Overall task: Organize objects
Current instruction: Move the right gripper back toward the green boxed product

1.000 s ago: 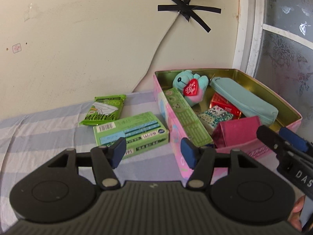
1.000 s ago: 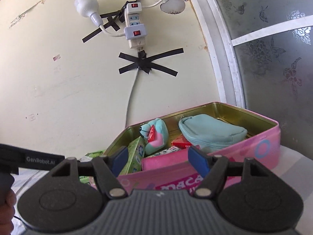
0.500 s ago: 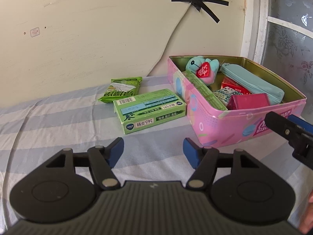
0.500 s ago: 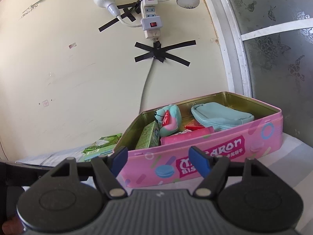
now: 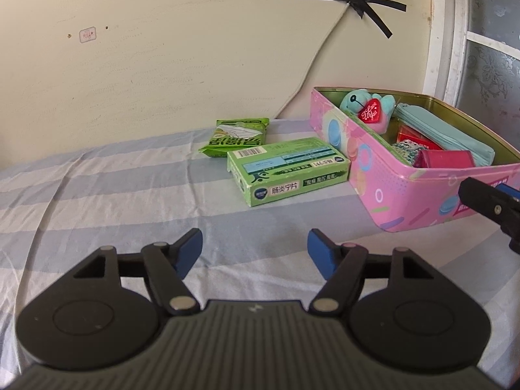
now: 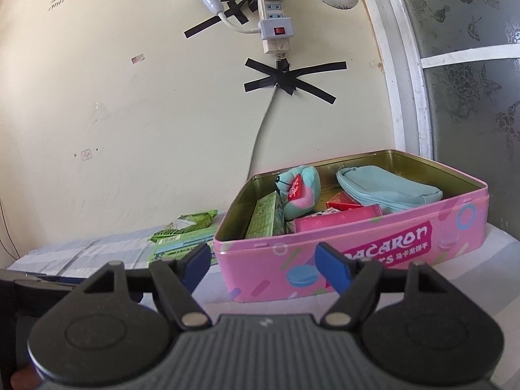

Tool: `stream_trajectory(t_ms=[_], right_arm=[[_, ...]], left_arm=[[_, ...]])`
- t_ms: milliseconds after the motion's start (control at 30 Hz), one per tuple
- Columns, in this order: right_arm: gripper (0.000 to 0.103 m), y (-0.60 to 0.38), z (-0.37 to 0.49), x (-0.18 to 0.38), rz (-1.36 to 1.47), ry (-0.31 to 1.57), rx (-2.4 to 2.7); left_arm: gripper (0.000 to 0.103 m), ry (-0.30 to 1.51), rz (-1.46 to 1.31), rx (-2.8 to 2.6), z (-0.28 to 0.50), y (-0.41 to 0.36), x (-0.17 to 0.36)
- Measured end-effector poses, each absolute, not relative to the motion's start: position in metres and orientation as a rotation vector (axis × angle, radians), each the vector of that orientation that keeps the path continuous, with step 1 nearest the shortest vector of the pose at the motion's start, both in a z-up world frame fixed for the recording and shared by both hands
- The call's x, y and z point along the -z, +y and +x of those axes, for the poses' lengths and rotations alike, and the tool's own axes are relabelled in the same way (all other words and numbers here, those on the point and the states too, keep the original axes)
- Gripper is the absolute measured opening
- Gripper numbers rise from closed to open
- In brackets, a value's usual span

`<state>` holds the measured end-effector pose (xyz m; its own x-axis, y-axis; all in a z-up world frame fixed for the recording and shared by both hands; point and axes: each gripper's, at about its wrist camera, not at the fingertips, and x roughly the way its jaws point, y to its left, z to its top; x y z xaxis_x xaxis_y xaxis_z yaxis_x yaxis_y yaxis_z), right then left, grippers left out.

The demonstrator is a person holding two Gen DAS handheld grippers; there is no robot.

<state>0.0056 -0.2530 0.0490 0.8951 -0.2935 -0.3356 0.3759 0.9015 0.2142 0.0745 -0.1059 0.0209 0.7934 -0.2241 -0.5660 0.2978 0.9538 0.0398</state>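
Observation:
A pink biscuit tin [image 5: 383, 175] stands open on the striped sheet. Inside lie a teal plush with a red heart [image 5: 367, 109], a teal pouch [image 5: 448, 133], a pink box [image 5: 445, 159] and a green box [image 6: 263, 219]. Left of the tin lie a green medicine box [image 5: 286, 169] and, behind it, a green packet [image 5: 239, 138]. My left gripper [image 5: 254, 240] hangs over bare sheet short of the medicine box, jaws opening, nothing between them. My right gripper [image 6: 263, 253] faces the tin's front wall [image 6: 357, 250], jaws opening and empty.
The striped sheet [image 5: 113, 195] stretches wide to the left. A cream wall sits close behind, with a taped cable [image 6: 260, 136] and a power strip [image 6: 274, 16]. A white window frame [image 5: 445, 32] rises behind the tin at the right.
Both grippers have drawn back from the tin, which now looks farther off. The left view has tipped down over the sheet, and the left jaws stand wider.

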Motion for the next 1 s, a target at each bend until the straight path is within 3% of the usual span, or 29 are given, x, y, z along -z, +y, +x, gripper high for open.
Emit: stream_trajectory(t_ms=[1000], right_arm=[[0.077,-0.197,0.056,-0.044,0.155,0.406,0.216]], left_arm=[[0.074,0.580,0.065,0.167,0.106,-0.044,-0.018]])
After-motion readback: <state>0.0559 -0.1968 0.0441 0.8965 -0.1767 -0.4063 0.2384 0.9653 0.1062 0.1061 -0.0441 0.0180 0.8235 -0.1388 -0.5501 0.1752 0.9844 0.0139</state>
